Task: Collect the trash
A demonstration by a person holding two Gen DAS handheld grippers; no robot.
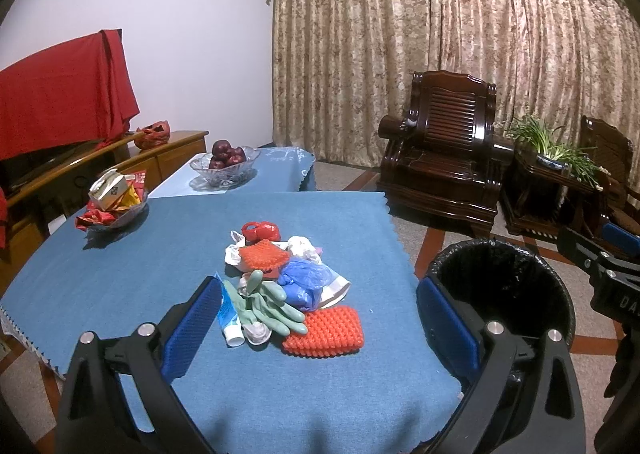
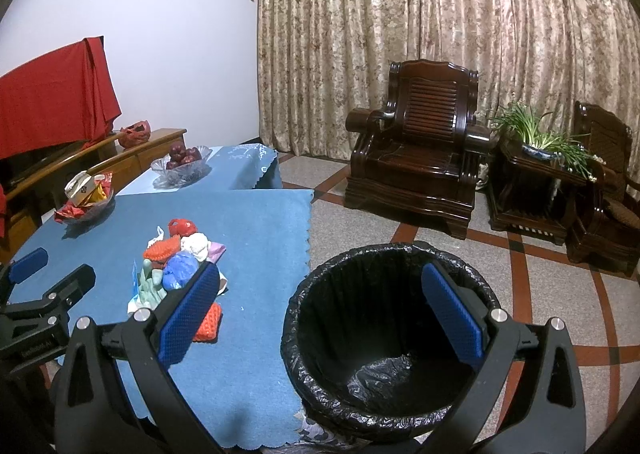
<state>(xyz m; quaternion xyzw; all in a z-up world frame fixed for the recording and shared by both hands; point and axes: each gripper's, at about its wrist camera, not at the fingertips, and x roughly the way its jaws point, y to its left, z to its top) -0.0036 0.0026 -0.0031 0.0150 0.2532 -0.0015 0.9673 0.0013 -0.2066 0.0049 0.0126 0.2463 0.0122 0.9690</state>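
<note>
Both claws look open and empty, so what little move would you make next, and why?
Probably lower the left claw onto the green glove at the near edge of the trash pile. Both claws are open and hold nothing, the pile sits between the left fingers, and the black-lined bin beside the table looks empty.

The tablecloth (image 1: 120, 274) was matt blue cloth. A bin liner (image 2: 384, 370) of thin black plastic shone in crinkles. The armchair (image 2: 416, 162) was dark, glossy wood. The fruit bowl (image 1: 222, 170) looked like cut glass; the gripper pads (image 1: 192, 330) were dimpled blue.
</note>
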